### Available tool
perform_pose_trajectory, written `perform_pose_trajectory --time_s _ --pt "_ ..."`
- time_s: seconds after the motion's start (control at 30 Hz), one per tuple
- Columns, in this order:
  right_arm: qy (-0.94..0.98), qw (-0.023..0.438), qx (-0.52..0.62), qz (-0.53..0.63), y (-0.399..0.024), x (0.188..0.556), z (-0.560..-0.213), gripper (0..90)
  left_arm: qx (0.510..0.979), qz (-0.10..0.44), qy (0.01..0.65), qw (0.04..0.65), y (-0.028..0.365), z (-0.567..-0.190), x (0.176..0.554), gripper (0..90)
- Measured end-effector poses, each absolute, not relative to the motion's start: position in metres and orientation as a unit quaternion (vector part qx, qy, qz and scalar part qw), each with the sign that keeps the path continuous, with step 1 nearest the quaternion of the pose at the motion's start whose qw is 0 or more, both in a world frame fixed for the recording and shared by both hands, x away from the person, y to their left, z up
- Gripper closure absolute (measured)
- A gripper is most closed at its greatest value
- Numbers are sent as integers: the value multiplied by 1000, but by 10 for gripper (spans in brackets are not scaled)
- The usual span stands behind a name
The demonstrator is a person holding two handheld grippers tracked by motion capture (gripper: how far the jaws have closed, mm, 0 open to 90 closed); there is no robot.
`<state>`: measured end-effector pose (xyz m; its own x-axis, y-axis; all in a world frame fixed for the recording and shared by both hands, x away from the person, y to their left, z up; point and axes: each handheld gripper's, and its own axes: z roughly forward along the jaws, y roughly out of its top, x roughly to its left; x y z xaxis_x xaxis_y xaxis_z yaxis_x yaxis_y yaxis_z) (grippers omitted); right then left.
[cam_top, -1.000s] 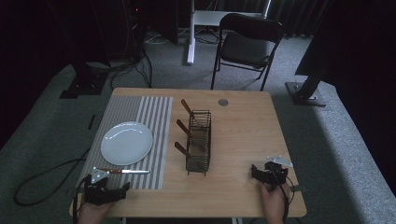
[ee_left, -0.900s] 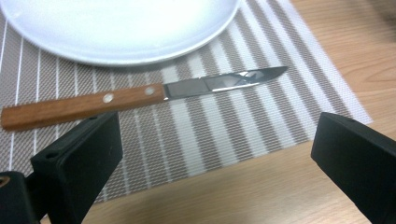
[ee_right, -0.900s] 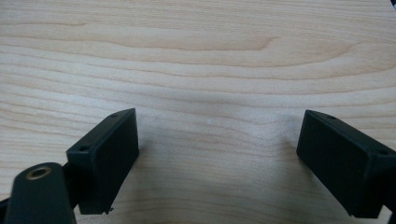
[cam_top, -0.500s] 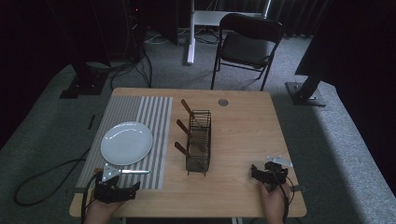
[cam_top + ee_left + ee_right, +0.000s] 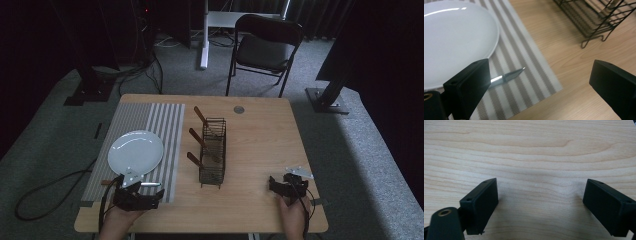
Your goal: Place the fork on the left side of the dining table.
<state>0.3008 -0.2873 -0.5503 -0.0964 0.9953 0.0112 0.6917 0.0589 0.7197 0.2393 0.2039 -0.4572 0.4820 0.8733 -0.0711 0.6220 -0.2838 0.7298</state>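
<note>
A white plate (image 5: 136, 151) lies on a grey striped placemat (image 5: 150, 120) at the table's left. Just in front of the plate a knife lies on the mat, with a wooden handle (image 5: 105, 182) and a blade (image 5: 510, 75). My left gripper (image 5: 146, 194) is held low at the mat's front edge. In the left gripper view it stands open (image 5: 540, 75), with the blade tip poking out past its left jaw and the plate (image 5: 456, 40) behind. My right gripper (image 5: 280, 184) rests near the front right of the table, open (image 5: 540, 195) over bare wood.
A black wire rack (image 5: 212, 150) stands mid-table with three wooden-handled utensils (image 5: 200, 141) sticking out to its left; its corner (image 5: 596, 22) is ahead-right of my left gripper. A small round disc (image 5: 239, 109) lies near the far edge. A chair (image 5: 265, 45) stands beyond the table.
My left gripper has moved right and forward from the table's front-left corner, up to the knife on the mat. The right gripper has stayed put.
</note>
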Motion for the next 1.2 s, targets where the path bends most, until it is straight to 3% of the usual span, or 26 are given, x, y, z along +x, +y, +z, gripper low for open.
perform_pose_trajectory --time_s 0.8,0.87,1.07,1.13,1.2 --pt "680 260 618 294 -287 301 -551 131 779 147 426 435 148 -416 249 51" --pt "680 260 618 294 -287 301 -551 131 779 146 423 439 144 -414 251 115" --pt "680 260 618 294 -287 301 -551 131 774 128 427 450 132 -412 261 151" --pt "680 260 618 294 -287 301 -551 131 769 123 431 456 130 -413 264 232" --pt "680 260 618 294 -287 301 -551 131 768 117 433 458 127 -413 268 241"
